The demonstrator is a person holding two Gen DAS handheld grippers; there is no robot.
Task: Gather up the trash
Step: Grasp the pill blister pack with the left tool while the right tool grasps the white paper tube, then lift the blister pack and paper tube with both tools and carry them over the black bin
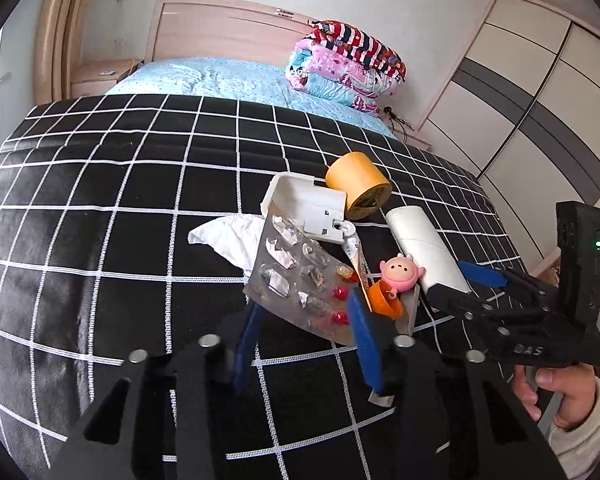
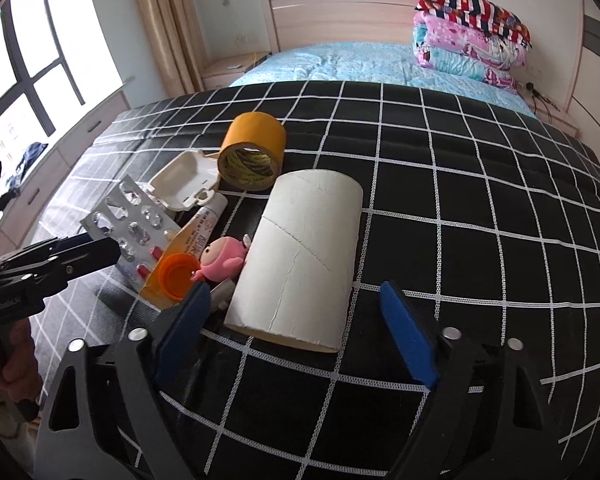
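A: Two grippers over the black checked cloth (image 1: 140, 200). Our left gripper (image 1: 306, 344) sits with blue pads spread either side of the near edge of the blister pack (image 1: 296, 276); whether they touch it, we cannot tell. Mostly emptied pockets, a few red pills left.

B: Noted. Our right gripper (image 2: 296, 332) is released, jaws wide, the cardboard tube (image 2: 300, 256) lying between them, the near end just inside the pads.

A: Around it we log a crumpled tissue (image 1: 228, 240) beside the pack, a white plastic case (image 1: 304, 208), a yellow tape roll (image 2: 252, 152), a small tube of ointment (image 2: 204, 224), an orange cap (image 2: 178, 272) and a pink toy (image 2: 220, 260) touching the cardboard tube.
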